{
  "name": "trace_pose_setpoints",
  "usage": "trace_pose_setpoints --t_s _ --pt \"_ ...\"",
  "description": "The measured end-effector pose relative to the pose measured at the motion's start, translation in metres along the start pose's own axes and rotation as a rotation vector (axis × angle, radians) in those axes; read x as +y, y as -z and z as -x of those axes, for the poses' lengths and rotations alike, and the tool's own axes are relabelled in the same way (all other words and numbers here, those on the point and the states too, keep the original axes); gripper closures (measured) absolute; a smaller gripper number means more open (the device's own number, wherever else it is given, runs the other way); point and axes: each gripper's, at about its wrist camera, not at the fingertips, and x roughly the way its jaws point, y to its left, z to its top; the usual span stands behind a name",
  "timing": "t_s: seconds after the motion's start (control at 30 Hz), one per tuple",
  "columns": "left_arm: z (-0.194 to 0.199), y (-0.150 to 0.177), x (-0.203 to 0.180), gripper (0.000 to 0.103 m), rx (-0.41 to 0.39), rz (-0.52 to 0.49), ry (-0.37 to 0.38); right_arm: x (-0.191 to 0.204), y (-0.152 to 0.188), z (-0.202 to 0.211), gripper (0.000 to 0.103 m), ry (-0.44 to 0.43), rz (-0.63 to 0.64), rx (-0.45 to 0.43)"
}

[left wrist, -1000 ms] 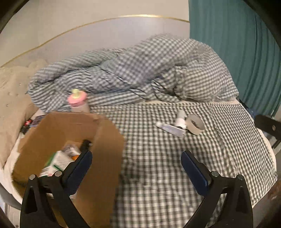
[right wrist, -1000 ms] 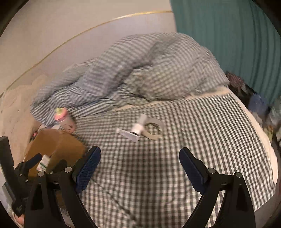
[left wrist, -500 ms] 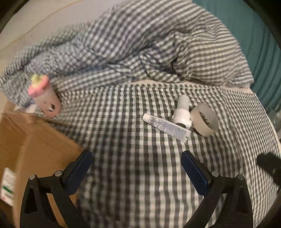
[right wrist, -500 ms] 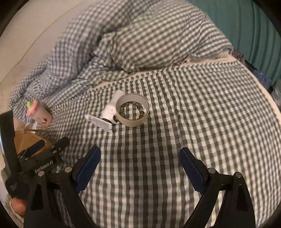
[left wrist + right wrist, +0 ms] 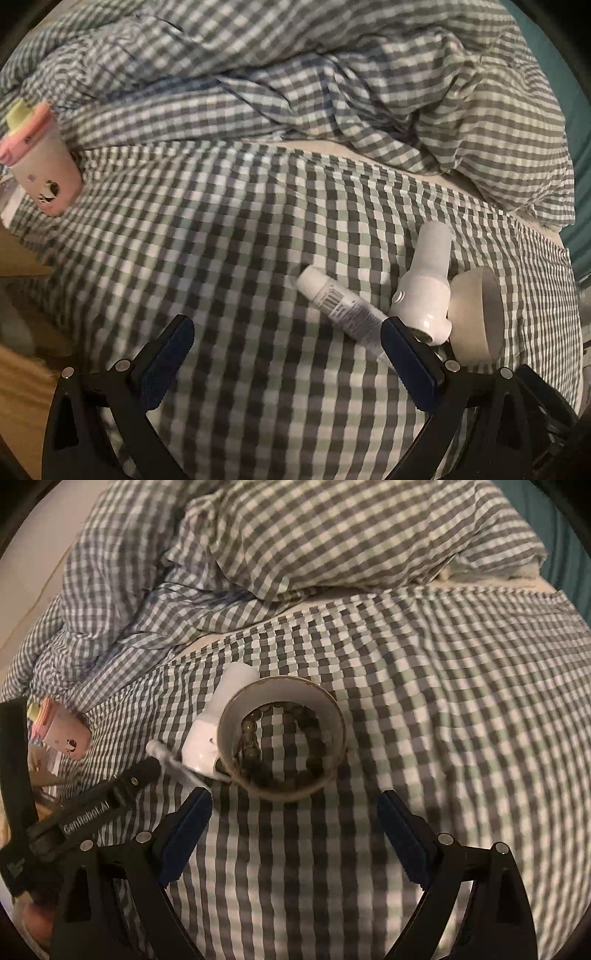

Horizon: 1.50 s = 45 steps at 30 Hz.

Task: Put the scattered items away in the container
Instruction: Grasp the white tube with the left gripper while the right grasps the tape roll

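Left wrist view: the left gripper [image 5: 284,349] is spread wide and empty above the checked bedsheet [image 5: 229,229]. Its right pad sits at the end of a white tube [image 5: 341,308], lower right of frame. Beside the tube lie a white bottle [image 5: 424,284] and a tape roll [image 5: 476,314], touching one another. A pink cup [image 5: 40,162] lies at the left edge. A cardboard box [image 5: 22,258] edge shows lower left.

Right wrist view: the right gripper [image 5: 295,823] is spread wide and empty, just below the tape roll [image 5: 282,734] at frame centre. A bead bracelet [image 5: 255,734] lies inside the roll. The rumpled duvet [image 5: 295,546] fills the top.
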Motion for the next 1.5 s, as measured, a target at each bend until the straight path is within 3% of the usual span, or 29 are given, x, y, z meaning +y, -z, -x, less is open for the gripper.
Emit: trace_pose_setpoints --t_s 0.27,0.33,0.4,0.5,0.53,0.6,0.63,0.67,0.73,0.87,1.03,1.3,1.5 --pt "-0.037 -0.009 -0.012 0.0 0.051 0.022 0.006 -0.008 -0.022 -0.038 0.012 -0.033 -0.026 0.035" --pt "-0.041 -0.012 -0.014 0.0 0.044 0.017 -0.021 -0.008 -0.027 -0.042 0.012 -0.035 -0.026 0.027" --pt "-0.045 -0.014 -0.022 0.0 0.033 -0.022 -0.066 -0.009 -0.028 -0.041 0.021 -0.052 -0.036 0.014" --pt "-0.046 -0.014 -0.027 0.002 0.007 -0.049 -0.086 -0.009 -0.025 -0.034 0.021 -0.059 -0.036 0.001" --pt "-0.044 -0.014 -0.027 0.008 0.001 -0.052 -0.08 -0.009 -0.024 -0.031 0.021 -0.058 -0.04 -0.007" --pt "-0.034 -0.015 -0.029 0.039 -0.026 -0.065 -0.073 -0.009 -0.02 -0.016 0.022 -0.058 -0.046 -0.042" --pt "-0.029 -0.015 -0.031 0.063 -0.038 -0.077 -0.077 -0.008 -0.019 -0.007 0.022 -0.059 -0.043 -0.056" --pt "-0.025 -0.016 -0.033 0.072 -0.04 -0.092 -0.078 -0.007 -0.018 0.002 0.022 -0.057 -0.038 -0.069" --pt "-0.019 -0.015 -0.035 0.077 -0.035 -0.119 -0.077 -0.006 -0.015 0.018 0.021 -0.054 -0.037 -0.096" --pt "-0.006 -0.01 -0.029 0.081 -0.038 -0.111 -0.066 -0.005 -0.008 0.043 0.021 -0.045 -0.024 -0.123" --pt "0.039 0.012 -0.02 0.083 -0.073 -0.124 -0.085 -0.003 0.008 0.074 0.021 -0.049 -0.017 -0.139" --pt "0.125 0.048 -0.021 0.083 -0.241 -0.194 -0.152 0.019 0.036 0.129 0.021 -0.03 0.014 -0.162" --pt "0.178 0.071 -0.01 0.083 -0.309 -0.197 -0.159 0.035 0.063 0.17 0.021 -0.046 0.054 -0.181"
